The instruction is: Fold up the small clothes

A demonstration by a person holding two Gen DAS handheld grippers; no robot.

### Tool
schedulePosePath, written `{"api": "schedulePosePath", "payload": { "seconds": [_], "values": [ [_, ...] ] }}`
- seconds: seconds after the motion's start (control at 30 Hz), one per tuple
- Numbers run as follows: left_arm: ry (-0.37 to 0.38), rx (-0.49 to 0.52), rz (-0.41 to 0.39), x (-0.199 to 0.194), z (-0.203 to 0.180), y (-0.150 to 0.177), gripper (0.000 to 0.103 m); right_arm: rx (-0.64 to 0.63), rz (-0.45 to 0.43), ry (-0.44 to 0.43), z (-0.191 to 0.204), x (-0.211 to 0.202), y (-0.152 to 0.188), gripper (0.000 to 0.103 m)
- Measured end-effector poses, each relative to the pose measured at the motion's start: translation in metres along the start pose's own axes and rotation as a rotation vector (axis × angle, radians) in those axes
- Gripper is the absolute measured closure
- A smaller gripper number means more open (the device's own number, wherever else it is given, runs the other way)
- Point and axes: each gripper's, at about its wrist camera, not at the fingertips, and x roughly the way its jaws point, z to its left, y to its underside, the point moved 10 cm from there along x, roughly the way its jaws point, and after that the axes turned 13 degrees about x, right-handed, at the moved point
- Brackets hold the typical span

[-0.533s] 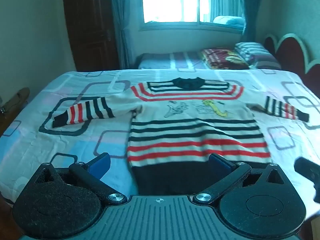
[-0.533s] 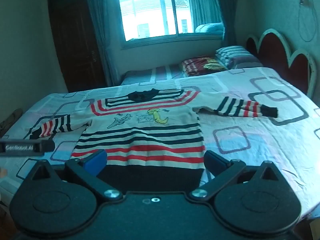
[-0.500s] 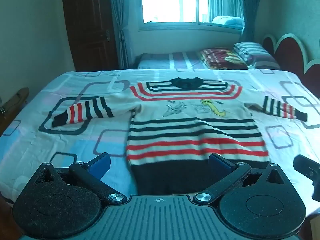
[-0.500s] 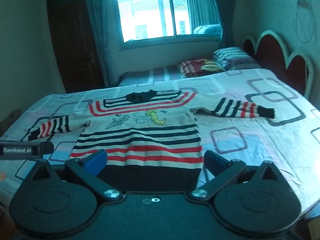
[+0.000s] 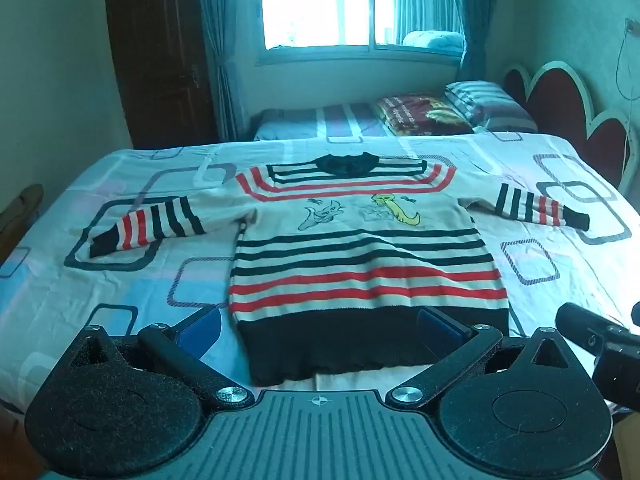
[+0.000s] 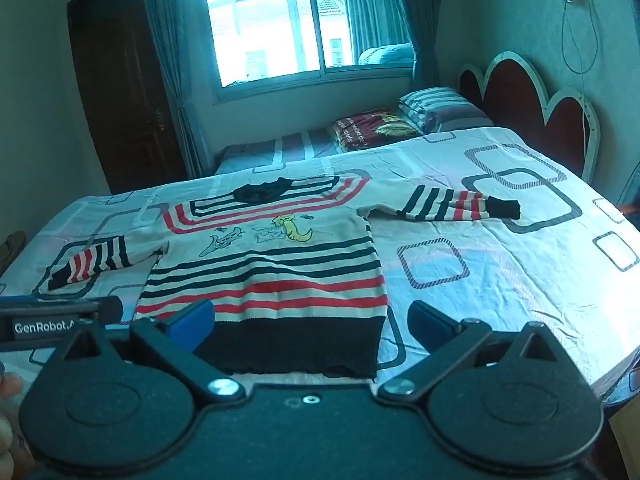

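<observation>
A small cream sweater (image 5: 360,256) with black and red stripes lies flat on the bed, front up, both sleeves spread out, black hem toward me. It also shows in the right wrist view (image 6: 272,272). My left gripper (image 5: 320,326) is open and empty, hovering just in front of the hem. My right gripper (image 6: 308,322) is open and empty, over the hem's right part. The right sleeve (image 6: 444,204) stretches out to the right; the left sleeve (image 5: 148,226) stretches left.
The bed sheet (image 5: 120,288) has a square pattern. Folded bedding and pillows (image 5: 452,108) lie on a second bed by the window. A red headboard (image 6: 532,108) stands at the right. The other gripper shows at the right edge of the left wrist view (image 5: 600,344).
Both grippers have shifted slightly, with the view tilting a little more down onto the sweater's hem. The sweater has not moved.
</observation>
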Motion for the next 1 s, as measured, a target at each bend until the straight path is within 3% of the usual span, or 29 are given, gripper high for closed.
{"api": "schedulePosePath", "payload": {
  "seconds": [1.0],
  "values": [
    [0.025,-0.035,0.048,0.021,-0.004,0.002,0.000,-0.028,0.017,0.011,-0.003,0.016,-0.001,0.001]
  ]
}}
